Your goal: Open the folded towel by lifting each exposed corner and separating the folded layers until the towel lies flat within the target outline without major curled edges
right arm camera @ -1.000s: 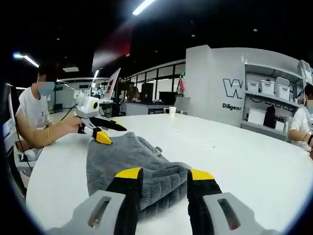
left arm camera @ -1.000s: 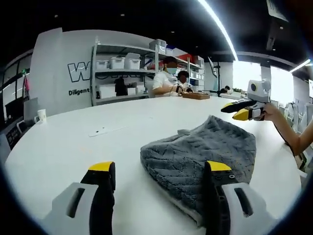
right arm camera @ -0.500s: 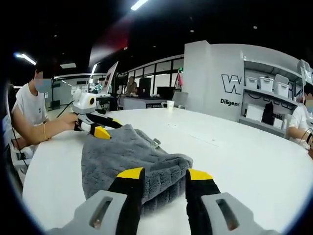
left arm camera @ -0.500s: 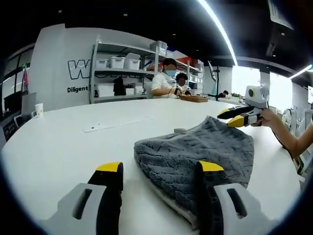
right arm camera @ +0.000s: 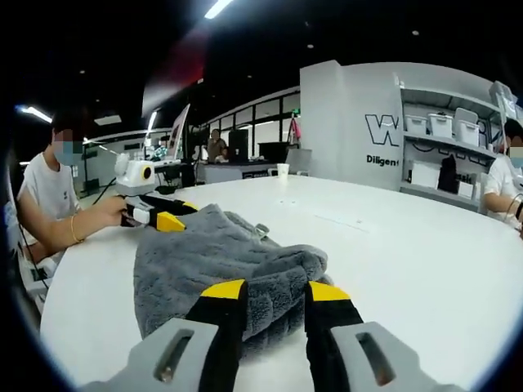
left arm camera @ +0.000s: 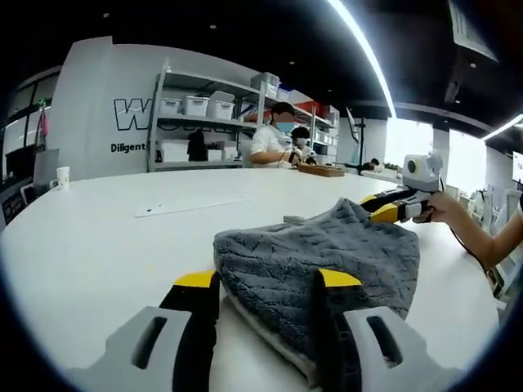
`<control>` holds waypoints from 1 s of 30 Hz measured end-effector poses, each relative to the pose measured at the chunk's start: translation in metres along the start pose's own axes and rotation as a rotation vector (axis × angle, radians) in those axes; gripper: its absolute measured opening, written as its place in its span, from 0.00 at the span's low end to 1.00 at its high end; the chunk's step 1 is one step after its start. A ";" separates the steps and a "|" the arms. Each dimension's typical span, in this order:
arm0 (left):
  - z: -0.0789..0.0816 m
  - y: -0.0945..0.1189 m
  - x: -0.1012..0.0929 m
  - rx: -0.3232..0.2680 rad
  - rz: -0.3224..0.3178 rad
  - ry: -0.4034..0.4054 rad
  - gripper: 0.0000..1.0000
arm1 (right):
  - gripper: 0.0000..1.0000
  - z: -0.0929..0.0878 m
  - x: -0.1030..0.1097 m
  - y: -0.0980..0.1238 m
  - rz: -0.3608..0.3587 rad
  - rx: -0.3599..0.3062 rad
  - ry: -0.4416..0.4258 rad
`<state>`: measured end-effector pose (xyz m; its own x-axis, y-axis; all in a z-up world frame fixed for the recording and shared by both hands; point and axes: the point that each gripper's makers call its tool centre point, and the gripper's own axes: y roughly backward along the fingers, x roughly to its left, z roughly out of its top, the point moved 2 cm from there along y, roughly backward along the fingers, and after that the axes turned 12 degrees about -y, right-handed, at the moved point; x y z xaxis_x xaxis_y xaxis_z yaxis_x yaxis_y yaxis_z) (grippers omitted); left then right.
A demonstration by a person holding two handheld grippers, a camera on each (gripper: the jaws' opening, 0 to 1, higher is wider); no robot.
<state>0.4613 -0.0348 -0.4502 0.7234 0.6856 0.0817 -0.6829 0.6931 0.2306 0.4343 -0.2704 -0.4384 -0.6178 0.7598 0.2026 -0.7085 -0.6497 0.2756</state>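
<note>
A grey textured towel (left arm camera: 327,253) lies folded and bunched on the white table (left arm camera: 90,245). In the left gripper view, my left gripper (left arm camera: 267,282) is open, and the towel's near folded corner sits between its yellow-tipped jaws. My right gripper (left arm camera: 380,208) shows at the towel's far right corner, held by a hand (left arm camera: 441,208). In the right gripper view, my right gripper (right arm camera: 274,291) is open but narrow, with a thick fold of the towel (right arm camera: 221,261) between its jaws. Across the towel, my left gripper (right arm camera: 167,216) meets the opposite edge.
A thin flat strip (left arm camera: 192,206) lies on the table beyond the towel, and a paper cup (left arm camera: 62,174) stands at the far left edge. Shelves with bins (left arm camera: 196,104) and seated people (left arm camera: 278,140) are behind the table. Bare tabletop (right arm camera: 425,253) stretches to the right.
Both grippers have dropped lower and moved in on the towel's corners. Each pair of jaws has narrowed around the cloth, the left more than the right.
</note>
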 end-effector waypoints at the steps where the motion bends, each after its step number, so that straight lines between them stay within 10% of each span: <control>1: 0.000 0.000 0.000 -0.001 0.000 0.002 0.45 | 0.22 -0.001 0.000 0.000 0.000 0.002 -0.001; 30: 0.008 0.001 -0.005 -0.051 -0.016 -0.018 0.09 | 0.02 -0.001 0.010 -0.001 0.052 -0.020 -0.024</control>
<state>0.4578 -0.0392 -0.4428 0.7354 0.6707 0.0965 -0.6755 0.7145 0.1822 0.4285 -0.2615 -0.4376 -0.6463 0.7249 0.2385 -0.6820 -0.6889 0.2456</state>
